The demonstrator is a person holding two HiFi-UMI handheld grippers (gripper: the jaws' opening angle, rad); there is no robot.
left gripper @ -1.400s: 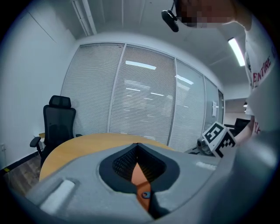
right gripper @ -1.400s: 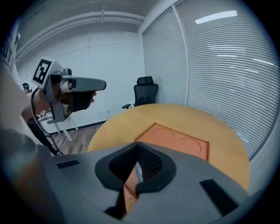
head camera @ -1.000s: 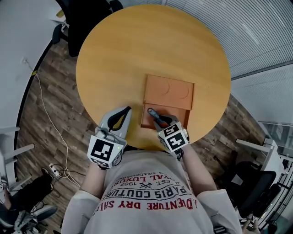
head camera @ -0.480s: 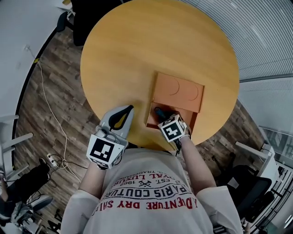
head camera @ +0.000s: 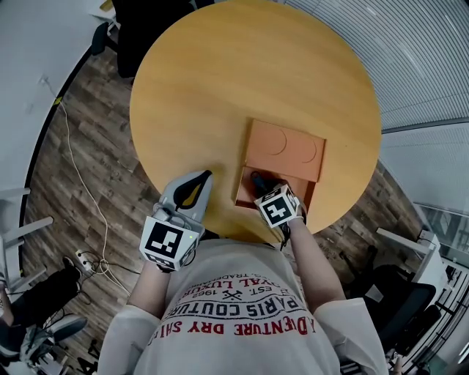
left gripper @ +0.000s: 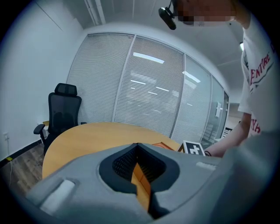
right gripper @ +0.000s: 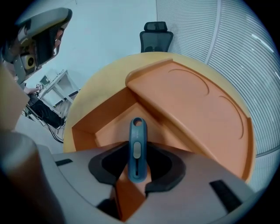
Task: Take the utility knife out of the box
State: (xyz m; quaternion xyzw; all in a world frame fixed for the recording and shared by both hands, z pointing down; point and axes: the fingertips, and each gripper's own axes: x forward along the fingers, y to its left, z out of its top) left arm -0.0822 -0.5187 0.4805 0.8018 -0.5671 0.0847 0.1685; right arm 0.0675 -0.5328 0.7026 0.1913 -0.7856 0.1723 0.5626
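An orange box (head camera: 244, 192) stands open near the table's front edge, with its lid (head camera: 286, 150) folded back flat. My right gripper (head camera: 261, 183) points steeply down into the box. A blue utility knife (right gripper: 137, 131) sticks out between its fingertips, hole end away from me. The jaws have just been closing, and both tips now rest against the knife's sides. In the head view only the knife's dark end (head camera: 256, 176) shows. My left gripper (head camera: 202, 176) hovers at the table's front edge, left of the box, shut with nothing in it.
The round wooden table (head camera: 242, 80) carries only the box. A black office chair (head camera: 146, 22) stands at the far side. A cable (head camera: 80, 168) runs over the wood floor on the left. Window blinds (left gripper: 148, 92) line the far wall.
My right gripper has sunk into the box and tipped steeper, its marker cube now hiding most of the knife. The left gripper has hardly shifted.
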